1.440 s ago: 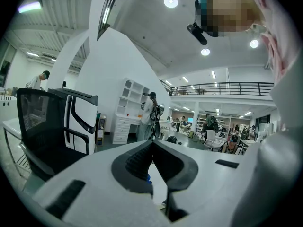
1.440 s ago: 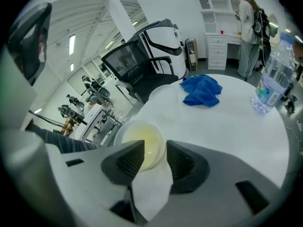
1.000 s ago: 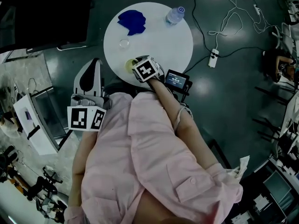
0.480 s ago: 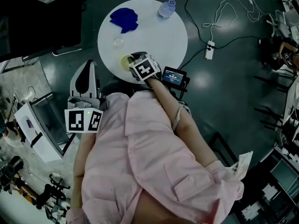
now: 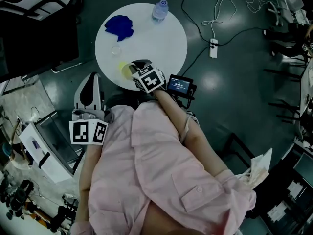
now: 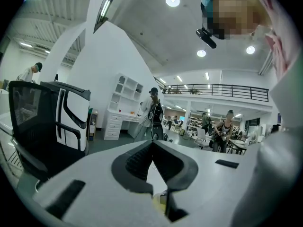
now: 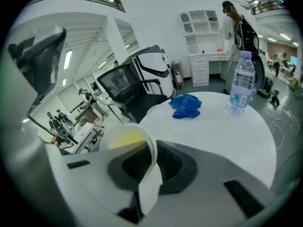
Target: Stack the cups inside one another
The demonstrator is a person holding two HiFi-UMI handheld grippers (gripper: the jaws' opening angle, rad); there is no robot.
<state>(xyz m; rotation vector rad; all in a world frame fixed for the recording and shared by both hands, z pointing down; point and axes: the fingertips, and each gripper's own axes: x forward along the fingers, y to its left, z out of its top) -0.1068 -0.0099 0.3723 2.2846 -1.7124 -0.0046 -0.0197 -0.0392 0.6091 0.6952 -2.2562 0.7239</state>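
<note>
Seen from my head, the marker cube on my right gripper [image 5: 138, 71] covers its jaws and most of the yellow cup [image 5: 124, 70]; only an arc of rim shows. Looking along those jaws, the cup's base sinks out of sight between them. The clear cup [image 5: 116, 50] is too small to make out. Something yellowish [image 6: 159, 202] under my left gripper [image 6: 152, 148] I cannot identify. The bottle [image 5: 160, 10] label is unreadable.

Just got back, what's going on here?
The person's right gripper has just been closing its jaws on the wall of a yellowish cup at the near edge of the white table. A small clear cup, a blue cloth and a water bottle sit farther back. The left gripper is shut, off the table.
</note>
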